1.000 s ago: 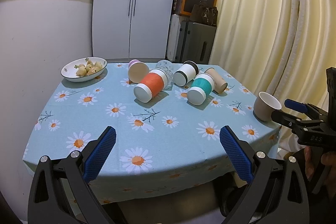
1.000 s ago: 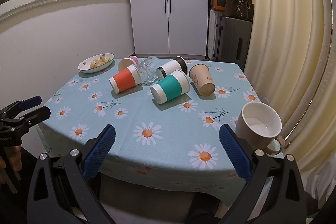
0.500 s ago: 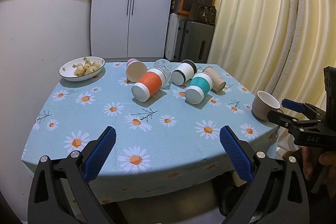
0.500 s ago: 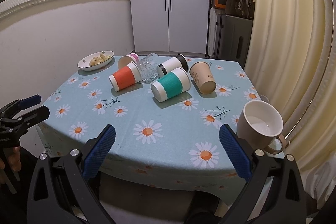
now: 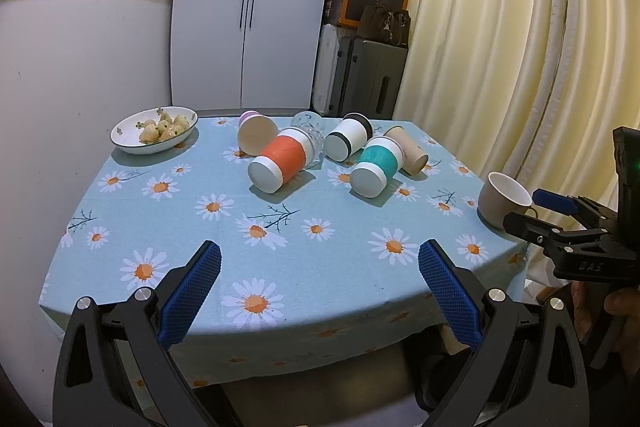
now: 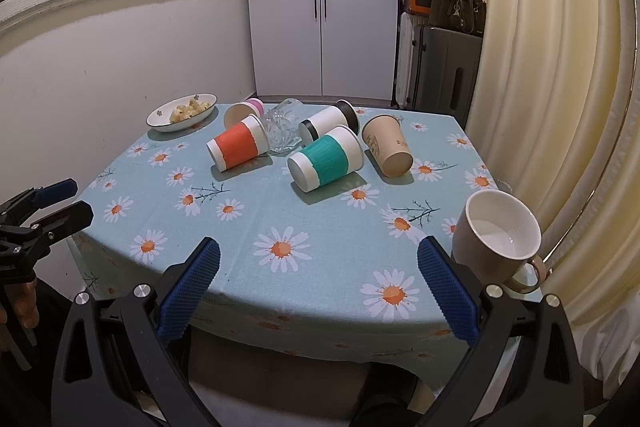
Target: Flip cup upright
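Several cups lie on their sides in the middle of the daisy tablecloth: an orange-sleeved cup [image 5: 280, 163] [image 6: 239, 146], a teal-sleeved cup [image 5: 376, 167] [image 6: 326, 163], a black-banded white cup [image 5: 346, 141] [image 6: 328, 121], a brown paper cup [image 5: 408, 151] [image 6: 387, 147], a pink-based cup [image 5: 256, 133] [image 6: 240, 111] and a clear glass [image 5: 310, 125] [image 6: 282, 125]. A beige mug [image 5: 502, 199] [image 6: 498, 239] stands upright at the right edge. My left gripper [image 5: 320, 291] and right gripper [image 6: 318, 289] are open and empty, at the near table edge.
A white bowl of food [image 5: 154, 130] [image 6: 182, 111] sits at the back left. The table [image 5: 280, 267] ends close to a cream curtain [image 5: 500, 47] on the right and a white wall [image 5: 80, 67] on the left. Suitcases [image 6: 440, 67] and a white cabinet stand behind.
Both grippers have drifted slightly back and up from the table; the cups sit a little lower in view. Nothing on the table has moved.
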{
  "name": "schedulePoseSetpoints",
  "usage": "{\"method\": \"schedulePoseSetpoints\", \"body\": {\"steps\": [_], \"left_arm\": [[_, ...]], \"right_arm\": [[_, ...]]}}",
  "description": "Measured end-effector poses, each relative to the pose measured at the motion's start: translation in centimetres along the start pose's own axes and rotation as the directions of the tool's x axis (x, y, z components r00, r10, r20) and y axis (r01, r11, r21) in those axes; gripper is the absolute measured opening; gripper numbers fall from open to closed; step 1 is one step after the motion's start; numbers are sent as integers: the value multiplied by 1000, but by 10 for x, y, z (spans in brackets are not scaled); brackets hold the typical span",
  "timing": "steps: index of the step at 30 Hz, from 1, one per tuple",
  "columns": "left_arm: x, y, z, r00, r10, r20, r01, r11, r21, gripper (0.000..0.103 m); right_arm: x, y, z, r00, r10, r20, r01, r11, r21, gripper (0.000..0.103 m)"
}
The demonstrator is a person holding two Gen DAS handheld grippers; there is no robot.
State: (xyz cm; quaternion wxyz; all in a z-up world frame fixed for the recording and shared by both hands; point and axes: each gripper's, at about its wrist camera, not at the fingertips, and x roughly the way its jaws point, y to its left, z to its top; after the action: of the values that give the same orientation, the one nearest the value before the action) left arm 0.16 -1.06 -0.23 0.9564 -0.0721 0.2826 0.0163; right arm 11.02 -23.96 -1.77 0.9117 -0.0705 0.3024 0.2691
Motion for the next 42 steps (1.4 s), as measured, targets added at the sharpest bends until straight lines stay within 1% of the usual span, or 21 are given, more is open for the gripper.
{"method": "schedulePoseSetpoints", "body": {"steps": [16, 20, 22, 25, 28, 30, 34, 36, 40, 42], "left_arm": [[2, -2, 0, 1000, -14, -10, 14, 1000, -1, 97], [1, -2, 1, 1000, -6, -10, 6, 1000, 3, 97], [1, 0, 2, 1000, -20, -7, 20, 1000, -7, 97], [5, 3, 6, 999, -43, -27, 43, 999, -12, 97], [8, 5, 14, 996, -84, -30, 84, 996, -8, 97], [13, 7, 21, 995, -91, -32, 91, 996, 0, 97], [29, 13, 45, 995, -98, -32, 98, 995, -3, 97], [37, 12, 55, 995, -98, -34, 98, 995, 5, 97], [57, 8, 75, 994, -92, -49, 95, 994, 46, 97], [70, 9, 83, 993, -96, -67, 99, 994, 44, 97]], "right_arm": [[6, 3, 0, 1000, -4, -26, 4, 1000, -11, 98], [8, 5, 1, 1000, 4, -29, -4, 1000, -13, 98], [10, 6, 1, 999, -2, -36, 1, 1000, -14, 98], [16, 5, 5, 998, 12, -57, -12, 1000, 0, 98], [26, -1, 12, 994, 65, -89, -62, 997, 45, 98], [38, -5, 20, 988, 98, -116, -89, 993, 81, 98], [61, -13, 42, 981, 130, -142, -108, 983, 148, 98], [77, -22, 55, 972, 169, -164, -129, 965, 228, 98], [107, -36, 72, 955, 215, -205, -134, 927, 350, 98], [128, -47, 78, 940, 253, -228, -138, 894, 426, 98]]}}
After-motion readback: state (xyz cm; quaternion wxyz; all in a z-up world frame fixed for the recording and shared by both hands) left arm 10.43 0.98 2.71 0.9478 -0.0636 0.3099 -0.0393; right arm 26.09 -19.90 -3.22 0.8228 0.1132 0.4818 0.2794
